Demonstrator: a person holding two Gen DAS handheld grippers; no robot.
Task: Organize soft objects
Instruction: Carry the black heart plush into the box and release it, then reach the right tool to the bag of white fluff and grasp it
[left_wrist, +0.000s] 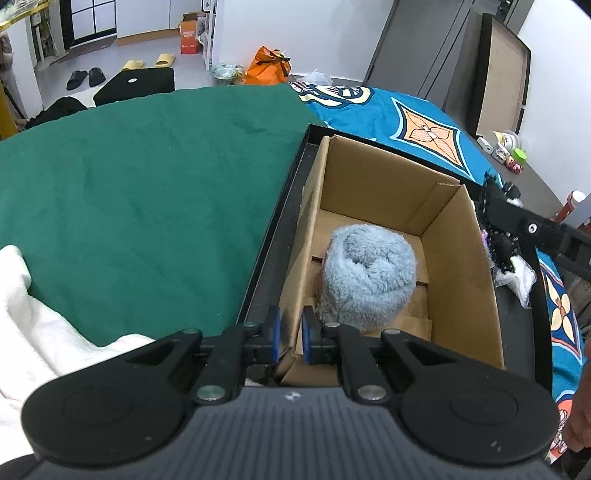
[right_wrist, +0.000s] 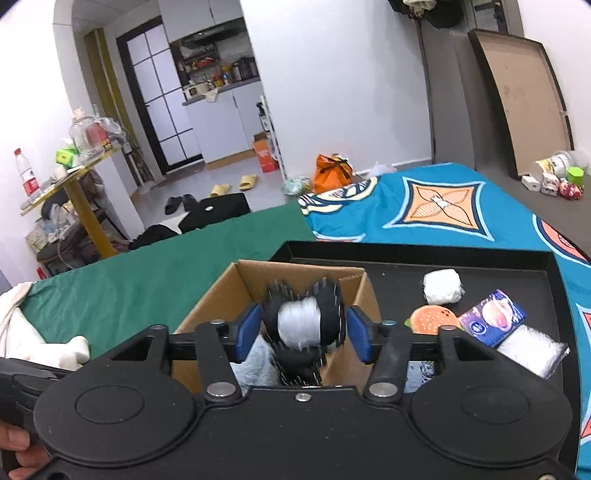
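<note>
A cardboard box (left_wrist: 461, 266) stands in a black tray (left_wrist: 273, 236) on the bed. A rolled fluffy light-blue towel (left_wrist: 365, 273) lies inside the box. My left gripper (left_wrist: 291, 334) is shut on the box's near-left wall. My right gripper (right_wrist: 301, 332) is shut on a black spiky soft object with a silver-white middle (right_wrist: 301, 325) and holds it above the box (right_wrist: 207, 314). That object and the right gripper also show at the right edge of the left wrist view (left_wrist: 498, 221).
A white wrapped bundle (right_wrist: 442, 286), a burger-shaped item (right_wrist: 434, 319), a purple packet (right_wrist: 491, 317) and a clear plastic bag (right_wrist: 532, 352) lie in the tray right of the box. Green cloth (left_wrist: 147, 184) and white fabric (left_wrist: 44, 325) lie left.
</note>
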